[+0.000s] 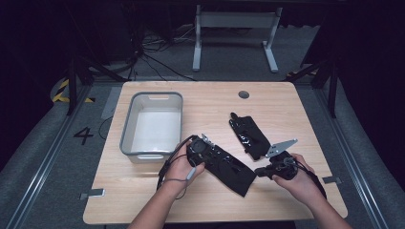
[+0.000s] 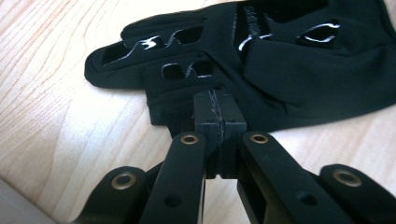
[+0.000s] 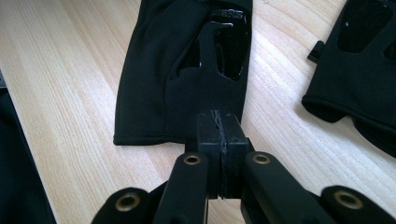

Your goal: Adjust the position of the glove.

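A black glove (image 1: 234, 169) with glossy patches lies flat near the table's front, between my two grippers. My left gripper (image 1: 209, 151) is at its finger end; in the left gripper view its jaws (image 2: 219, 109) are pressed together on a glove (image 2: 303, 74) finger. My right gripper (image 1: 258, 171) comes in from the right at the cuff end; in the right gripper view it (image 3: 220, 123) is shut on the cuff edge of the glove (image 3: 149, 84). A second black glove (image 1: 247, 135) lies just beyond, also visible as the second glove (image 3: 355, 79) at right.
A grey bin (image 1: 125, 129) with a white inside stands at the left-middle of the wooden table (image 1: 296, 109). A round cable hole (image 1: 244, 94) sits near the far edge. A white table frame (image 1: 234, 19) stands on the floor beyond.
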